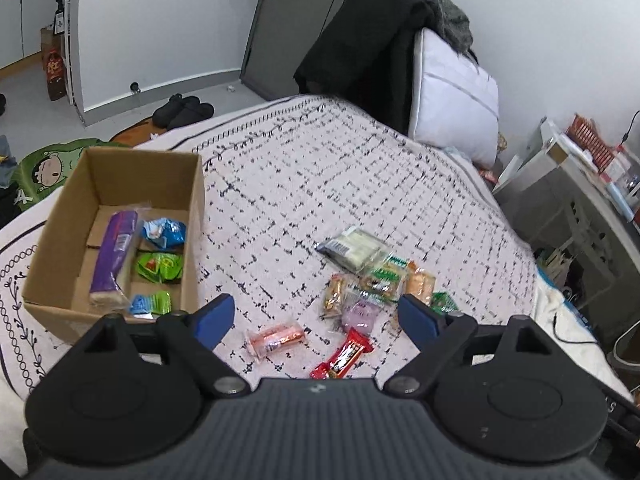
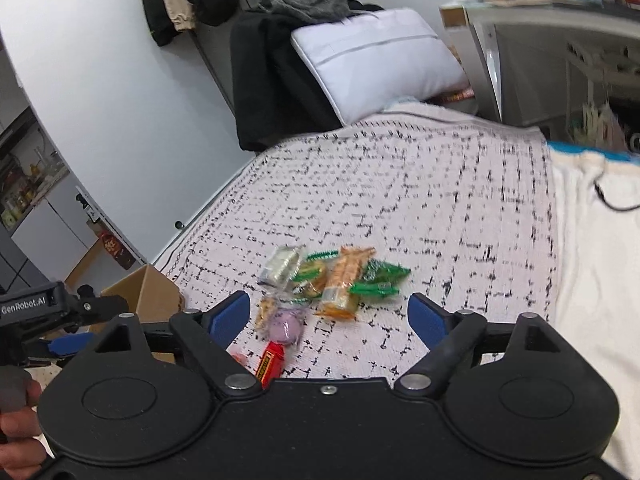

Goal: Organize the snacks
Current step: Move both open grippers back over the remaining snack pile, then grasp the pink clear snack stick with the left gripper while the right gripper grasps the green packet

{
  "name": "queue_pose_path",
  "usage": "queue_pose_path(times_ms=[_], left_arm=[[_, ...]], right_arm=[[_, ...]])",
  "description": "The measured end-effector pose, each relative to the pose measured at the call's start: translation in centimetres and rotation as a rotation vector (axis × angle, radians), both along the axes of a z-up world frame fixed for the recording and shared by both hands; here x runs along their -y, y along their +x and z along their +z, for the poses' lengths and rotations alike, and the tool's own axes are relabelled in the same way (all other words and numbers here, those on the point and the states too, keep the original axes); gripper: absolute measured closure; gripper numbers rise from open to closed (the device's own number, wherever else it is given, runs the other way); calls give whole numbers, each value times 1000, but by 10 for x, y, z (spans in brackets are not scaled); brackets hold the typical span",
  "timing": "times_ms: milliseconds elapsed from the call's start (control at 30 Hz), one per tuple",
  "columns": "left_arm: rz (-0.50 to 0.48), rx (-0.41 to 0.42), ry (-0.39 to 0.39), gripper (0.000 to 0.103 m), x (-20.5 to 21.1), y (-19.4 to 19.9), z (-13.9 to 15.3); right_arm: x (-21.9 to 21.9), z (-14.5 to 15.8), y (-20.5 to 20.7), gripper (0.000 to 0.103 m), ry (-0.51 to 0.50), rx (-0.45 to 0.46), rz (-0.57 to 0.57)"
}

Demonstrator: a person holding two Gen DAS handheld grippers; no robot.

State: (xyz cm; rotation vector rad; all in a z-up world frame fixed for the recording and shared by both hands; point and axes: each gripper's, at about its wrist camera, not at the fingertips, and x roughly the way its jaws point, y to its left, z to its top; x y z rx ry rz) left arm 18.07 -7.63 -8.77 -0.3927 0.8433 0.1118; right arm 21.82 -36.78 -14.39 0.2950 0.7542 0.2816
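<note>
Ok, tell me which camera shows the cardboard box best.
The left wrist view: the cardboard box sits whole at left on the bed, open top showing snacks inside. The right wrist view catches only one corner, behind the left claw.

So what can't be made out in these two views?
- Red bar: its near end is hidden behind the right gripper body in both views.
- Snack pile: motion-blurred in the right wrist view, labels unreadable.
- Cardboard box: only a corner shows in the right wrist view; contents unseen there.
</note>
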Motion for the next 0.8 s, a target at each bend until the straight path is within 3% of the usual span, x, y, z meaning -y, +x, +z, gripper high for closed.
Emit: queue_pose_path(times_ms=[333, 800], left_arm=[[12, -105, 39, 32, 1, 23, -52], [-13, -274, 115, 38, 3, 55, -110]], right_arm=[[2, -35, 25, 28, 34, -48, -5], [4, -71, 71, 31, 68, -127, -47]])
